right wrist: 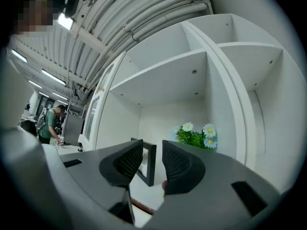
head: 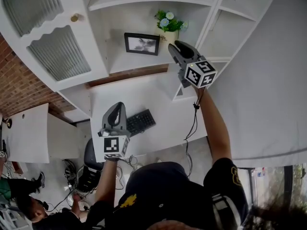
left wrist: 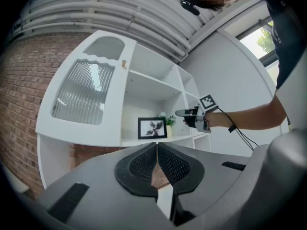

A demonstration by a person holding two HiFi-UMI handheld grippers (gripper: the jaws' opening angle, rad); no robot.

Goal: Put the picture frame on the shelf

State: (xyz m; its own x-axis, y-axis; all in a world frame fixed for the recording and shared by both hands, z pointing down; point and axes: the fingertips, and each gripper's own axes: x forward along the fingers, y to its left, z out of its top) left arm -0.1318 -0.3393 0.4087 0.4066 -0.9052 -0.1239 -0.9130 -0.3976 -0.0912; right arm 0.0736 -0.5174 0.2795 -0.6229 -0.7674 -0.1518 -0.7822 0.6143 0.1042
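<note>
Two grippers are up: the left gripper (head: 116, 107), fingers pressed together, hovers over the counter (head: 158, 104) by a keyboard (head: 140, 121); the right gripper (head: 176, 45), fingers spread and empty, faces the shelf (head: 120, 63), where the picture frame (head: 142, 43) stands upright beside a flower pot (head: 168, 30), open shelf to its left.

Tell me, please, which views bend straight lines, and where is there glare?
Head view: shelf boards bow outward, picture frame is sharp. Left gripper view: black corners, bright window glare at right. Right gripper view: shelf boards curve too, black corners again.
</note>
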